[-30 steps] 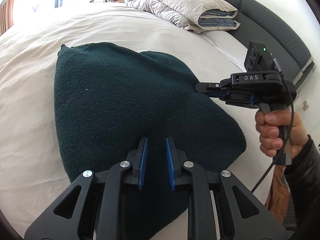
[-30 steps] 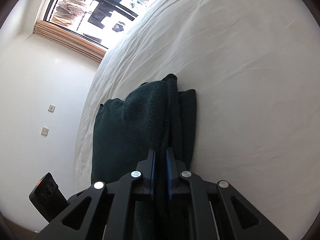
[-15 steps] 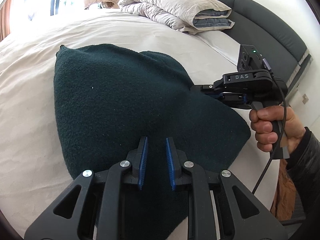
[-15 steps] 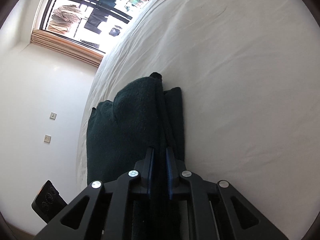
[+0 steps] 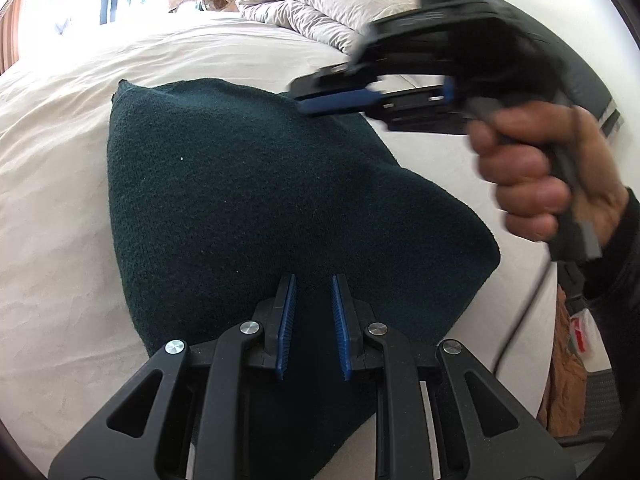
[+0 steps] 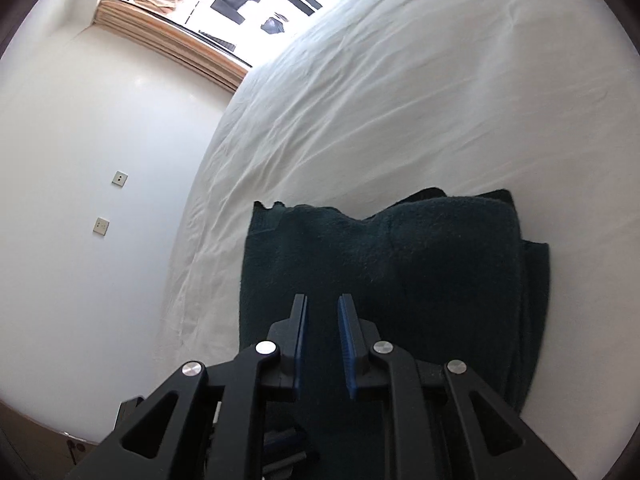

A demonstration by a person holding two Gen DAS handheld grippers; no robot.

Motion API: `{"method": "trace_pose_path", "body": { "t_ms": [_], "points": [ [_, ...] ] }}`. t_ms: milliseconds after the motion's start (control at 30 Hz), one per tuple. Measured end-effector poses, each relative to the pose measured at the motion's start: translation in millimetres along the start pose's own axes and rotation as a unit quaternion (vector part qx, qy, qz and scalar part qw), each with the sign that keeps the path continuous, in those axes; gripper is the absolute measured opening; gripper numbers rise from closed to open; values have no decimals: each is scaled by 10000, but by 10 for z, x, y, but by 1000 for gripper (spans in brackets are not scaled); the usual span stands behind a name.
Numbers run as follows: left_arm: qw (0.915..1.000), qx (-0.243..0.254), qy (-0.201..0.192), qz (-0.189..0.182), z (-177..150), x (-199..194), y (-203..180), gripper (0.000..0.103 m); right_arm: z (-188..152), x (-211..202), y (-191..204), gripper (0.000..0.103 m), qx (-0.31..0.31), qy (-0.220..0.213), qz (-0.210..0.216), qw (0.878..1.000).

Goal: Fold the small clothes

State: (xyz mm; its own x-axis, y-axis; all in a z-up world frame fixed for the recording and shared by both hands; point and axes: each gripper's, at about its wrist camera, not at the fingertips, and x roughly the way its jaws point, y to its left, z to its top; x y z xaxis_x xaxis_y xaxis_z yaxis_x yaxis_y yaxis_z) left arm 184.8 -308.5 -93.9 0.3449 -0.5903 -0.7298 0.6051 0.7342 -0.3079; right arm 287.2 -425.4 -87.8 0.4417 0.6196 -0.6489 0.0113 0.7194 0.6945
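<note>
Here, dark green cloth [image 5: 256, 208] lies folded on the white bed sheet [image 5: 48, 184], left gripper [image 5: 313, 308] over the cloth's near edge, jaws parted and empty, right gripper [image 6: 323, 340] above its far side, blurred, likewise parted, gripping nothing.

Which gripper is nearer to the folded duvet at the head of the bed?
Right. The right gripper is over the dark green cloth's far edge, just before the duvet; the left gripper is at the cloth's near edge.
</note>
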Motion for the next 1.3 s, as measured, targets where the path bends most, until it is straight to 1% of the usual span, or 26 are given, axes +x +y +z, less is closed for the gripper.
{"method": "trace_pose_path", "body": {
  "t_ms": [67,100,167,200,300,367,400,433,467,500,533,600,667,733,767,833,900,933,1000,1033,1067,1100,1133,1200,1233,1300],
  "points": [
    [10000,44,-10,-41,-13,4,14,18,69,124,-166,4,137,-21,-366,9992],
    [10000,40,-23,-65,-11,9,24,18,98,143,-258,0,235,-91,-388,9989],
    [9999,2,-54,-140,-18,13,52,18,136,100,-509,0,684,-336,-45,9971],
    [9998,-6,-70,-166,-22,12,61,18,126,47,-568,0,783,-514,22,9956],
    [9997,-43,-118,-186,-20,-40,75,18,31,-191,-689,0,889,-1013,-252,9906],
    [9996,-137,-195,-137,-18,-152,103,18,-74,-414,-751,13,1017,-1334,-472,9847],
    [9993,-223,-272,-104,-13,-227,129,18,-138,-546,-764,42,998,-1460,-663,9820],
    [9987,-310,-406,-77,-8,-323,160,18,-225,-665,-763,67,980,-1579,-860,9788],
    [9974,-414,-582,-27,10,-439,217,18,-288,-752,-763,71,952,-1638,-899,9778],
    [9965,-486,-682,27,26,-513,263,18,-349,-827,-767,71,905,-1651,-793,9789],
    [9951,-580,-792,107,59,-589,338,18,-424,-877,-763,71,872,-1606,-637,9811],
    [9934,-741,-850,225,118,-635,480,18,-556,-909,-773,73,845,-1360,-480,9859],
    [9903,-1136,-717,352,174,-587,699,18,-641,-814,-765,73,836,-1003,-394,9906],
    [9870,-1476,-596,232,214,-519,874,18,-719,-647,-740,74,809,-637,-272,9943],
    [9853,-1657,-384,129,224,-411,961,19,-730,-555,-735,74,776,-475,-244,9956],
    [9820,-1879,-189,43,236,-310,1105,29,-725,-478,-727,76,712,-415,-270,9962],
    [9783,-2068,-81,-100,281,-225,1200,63,-694,-465,-759,76,863,-408,-80,9954],
    [9752,-2200,-13,-239,285,-192,1250,65,-690,-476,-771,76,932,-396,-43,9949],
    [9630,-2610,195,-649,276,-86,1381,65,-689,-476,-768,74,871,-303,-71,9957],
    [9574,-2749,244,-853,278,-38,1432,65,-683,-468,-760,69,811,-241,-95,9964],
    [9572,-2729,275,-922,273,6,1437,65,-683,-463,-767,67,797,-191,-119,9966],
    [9595,-2636,320,-935,288,46,1427,64,-686,-467,-796,62,847,-170,-102,9962],
    [9605,-2595,343,-944,305,85,1438,61,-690,-475,-835,53,911,-153,-63,9957],
    [9594,-2611,453,-968,335,146,1450,54,-708,-488,-914,43,1054,-138,-16,9943],
    [9595,-2608,481,-952,354,170,1445,53,-741,-510,-943,39,1071,-135,1,9942],
    [9639,-2469,498,-858,369,135,1404,48,-790,-529,-899,35,971,-164,-144,9950]
  ]
}}
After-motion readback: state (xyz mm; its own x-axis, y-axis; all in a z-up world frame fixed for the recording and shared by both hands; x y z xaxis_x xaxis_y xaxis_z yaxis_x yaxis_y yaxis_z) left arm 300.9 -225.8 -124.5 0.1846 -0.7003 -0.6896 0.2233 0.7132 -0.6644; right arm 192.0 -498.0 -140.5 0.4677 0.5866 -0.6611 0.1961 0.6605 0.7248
